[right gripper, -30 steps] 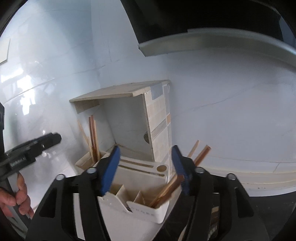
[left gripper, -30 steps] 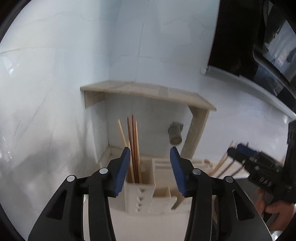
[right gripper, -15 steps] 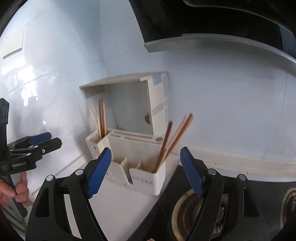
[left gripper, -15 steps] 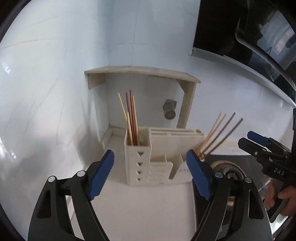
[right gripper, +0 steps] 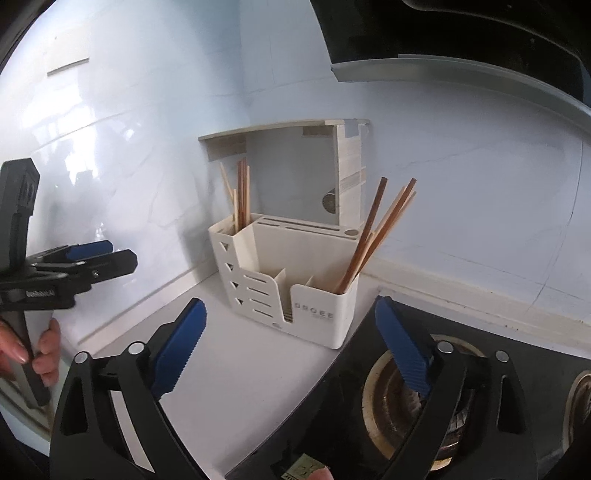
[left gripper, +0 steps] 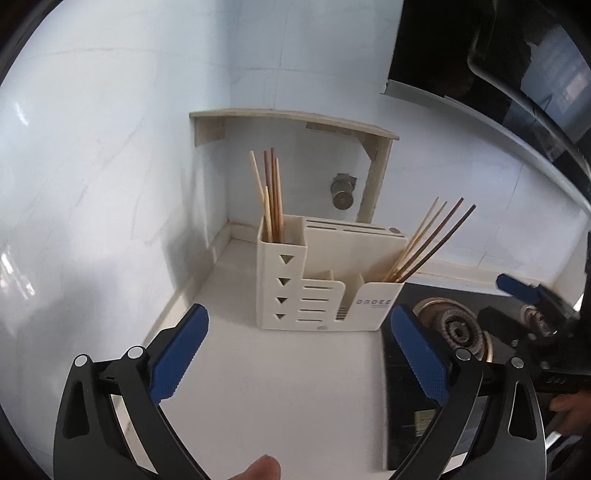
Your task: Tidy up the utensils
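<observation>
A cream utensil holder (left gripper: 317,280) (right gripper: 295,280) stands on the white counter in the wall corner. Several chopsticks (left gripper: 271,195) (right gripper: 240,195) stand upright in its tall left compartment. Several more chopsticks (left gripper: 428,243) (right gripper: 376,229) lean right out of its right compartment. My left gripper (left gripper: 299,321) is open and empty, pulled back in front of the holder. My right gripper (right gripper: 291,314) is open and empty, also in front of the holder. Each gripper shows at the edge of the other's view.
A black gas stove with a burner (left gripper: 454,328) (right gripper: 406,384) lies right of the holder. A wooden shelf (left gripper: 295,118) (right gripper: 284,129) hangs above the corner, with a metal valve (left gripper: 343,192) under it. White tiled walls enclose the left and back. A dark range hood (right gripper: 461,33) hangs overhead.
Both grippers have drawn back from the holder and opened wider. The holder looks smaller and farther away, with chopsticks left standing in both end compartments.
</observation>
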Available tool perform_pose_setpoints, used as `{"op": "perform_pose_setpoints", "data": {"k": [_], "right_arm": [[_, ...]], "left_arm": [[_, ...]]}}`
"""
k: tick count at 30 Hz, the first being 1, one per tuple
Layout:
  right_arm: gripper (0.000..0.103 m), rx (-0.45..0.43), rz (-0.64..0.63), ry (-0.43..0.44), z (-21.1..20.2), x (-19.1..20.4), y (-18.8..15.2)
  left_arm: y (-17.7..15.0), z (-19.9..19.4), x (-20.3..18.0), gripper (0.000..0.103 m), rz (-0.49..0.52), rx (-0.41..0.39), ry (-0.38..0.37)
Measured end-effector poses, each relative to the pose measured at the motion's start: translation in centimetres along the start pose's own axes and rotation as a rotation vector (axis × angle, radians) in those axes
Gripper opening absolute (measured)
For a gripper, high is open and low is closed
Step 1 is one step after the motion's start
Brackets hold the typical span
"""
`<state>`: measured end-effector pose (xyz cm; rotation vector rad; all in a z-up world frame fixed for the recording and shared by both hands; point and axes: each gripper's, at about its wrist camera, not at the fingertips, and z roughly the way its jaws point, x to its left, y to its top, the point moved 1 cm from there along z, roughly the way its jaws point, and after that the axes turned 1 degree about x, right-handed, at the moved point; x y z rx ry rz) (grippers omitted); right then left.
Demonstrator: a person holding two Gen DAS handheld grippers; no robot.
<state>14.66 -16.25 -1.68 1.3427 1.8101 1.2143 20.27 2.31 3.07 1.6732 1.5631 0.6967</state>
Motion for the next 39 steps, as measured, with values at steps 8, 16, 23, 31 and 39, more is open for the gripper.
{"op": "perform_pose_setpoints", "data": {"k": [8,16,23,31,39], "right_arm": [[0.098,0.017,0.004,0.028,-0.3,0.8,-0.8],[0.098,0.026,0.031,0.049,-0.7,0.9,-1.3],[0.098,0.024,0.03,0.058,-1.2,1.2,-1.5],[0.098,0.022,0.024,0.061,-1.3,1.3,-1.6],[0.098,0.016,0.019,0.058,-1.7,1.1,-1.6]], "left_arm": [[-1.2,-0.6,-0.1,0.097,0.009,-0.014,-0.005],[-1.6,-1.1,-0.2,0.097,0.012,-0.019,0.003],[-1.6,-1.5,0.1,0.097,0.002,-0.024,0.011],[-1.7,-2.0,-0.1,0.097,-0.001,-0.046,0.006],[-1.7,-2.2,0.1,0.097,-0.021,-0.044,0.008]]}}
